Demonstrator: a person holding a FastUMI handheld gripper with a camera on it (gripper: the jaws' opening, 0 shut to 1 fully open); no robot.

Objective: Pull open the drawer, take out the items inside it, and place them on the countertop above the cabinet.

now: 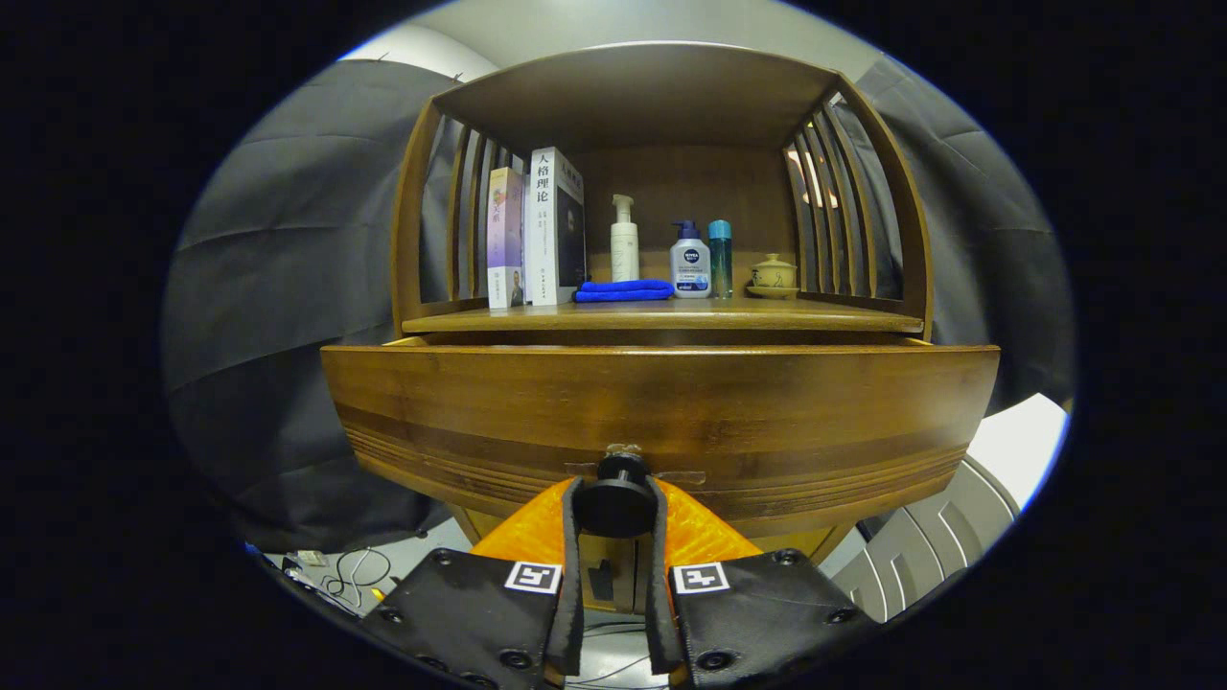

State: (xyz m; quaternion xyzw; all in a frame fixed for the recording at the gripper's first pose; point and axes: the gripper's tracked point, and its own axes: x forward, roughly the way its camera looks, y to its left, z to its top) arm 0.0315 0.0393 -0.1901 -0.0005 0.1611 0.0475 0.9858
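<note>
A: What were the tongs doing?
B: Their fingers were clamped on the drawer knob, between them. The drawer looked partly out.
A: Next?
B: Probably pulling straight back; the contents were hidden.

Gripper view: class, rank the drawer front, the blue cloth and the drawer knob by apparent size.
1. Drawer front
2. Blue cloth
3. Drawer knob, which the gripper is shut on

Cloth and knob look similar; the knob's nearness makes that order unsure.
</note>
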